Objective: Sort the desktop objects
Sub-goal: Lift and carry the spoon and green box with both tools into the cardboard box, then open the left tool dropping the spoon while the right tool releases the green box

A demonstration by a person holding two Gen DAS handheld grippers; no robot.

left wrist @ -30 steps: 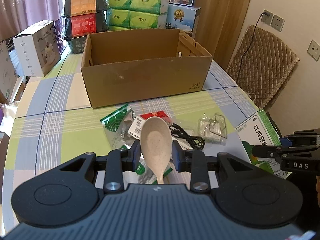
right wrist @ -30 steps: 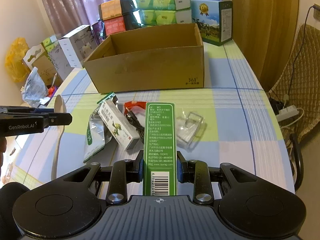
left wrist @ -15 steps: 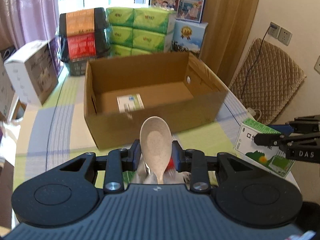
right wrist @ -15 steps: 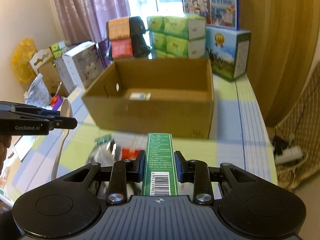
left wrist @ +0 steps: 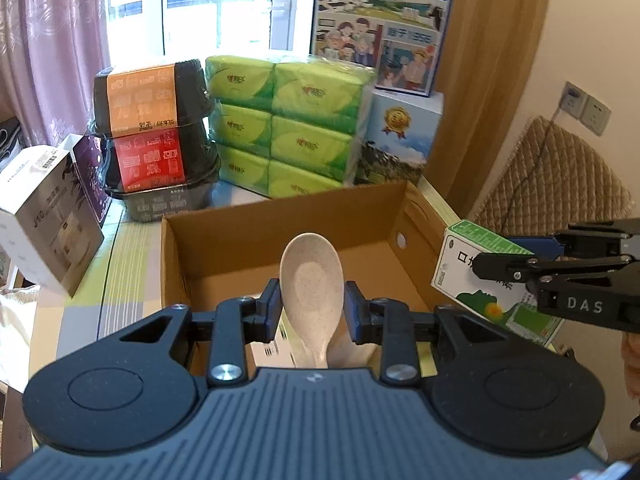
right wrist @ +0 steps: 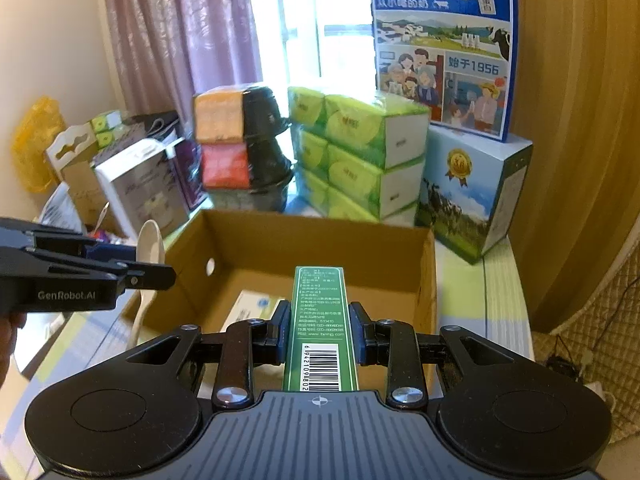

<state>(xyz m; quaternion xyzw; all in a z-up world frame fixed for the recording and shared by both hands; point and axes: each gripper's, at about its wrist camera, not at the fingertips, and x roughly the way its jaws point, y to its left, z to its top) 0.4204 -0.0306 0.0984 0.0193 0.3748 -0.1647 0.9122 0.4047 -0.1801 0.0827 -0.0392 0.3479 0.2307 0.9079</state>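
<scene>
My left gripper point(left wrist: 312, 306) is shut on a beige spoon point(left wrist: 312, 280), bowl up, held over the near wall of the open cardboard box point(left wrist: 280, 220). My right gripper point(right wrist: 320, 320) is shut on a green and white carton point(right wrist: 320, 320) with a barcode, also held above the box point(right wrist: 320, 236). From the left wrist view that carton point(left wrist: 460, 264) hangs at the box's right side in the right gripper point(left wrist: 496, 266). The right wrist view shows the spoon point(right wrist: 150, 242) in the left gripper point(right wrist: 160, 274) at the box's left edge. A small white box point(right wrist: 256, 306) lies inside.
Behind the box stand green tissue packs point(left wrist: 288, 120), stacked black food tubs point(left wrist: 152, 136) and blue milk cartons point(left wrist: 400, 136). A white appliance box point(left wrist: 44, 216) sits at the left. A quilted chair point(left wrist: 560, 176) stands to the right by the wall.
Both grippers rose from the table and moved forward over the cardboard box, each keeping its hold. The loose items on the table have dropped out of view.
</scene>
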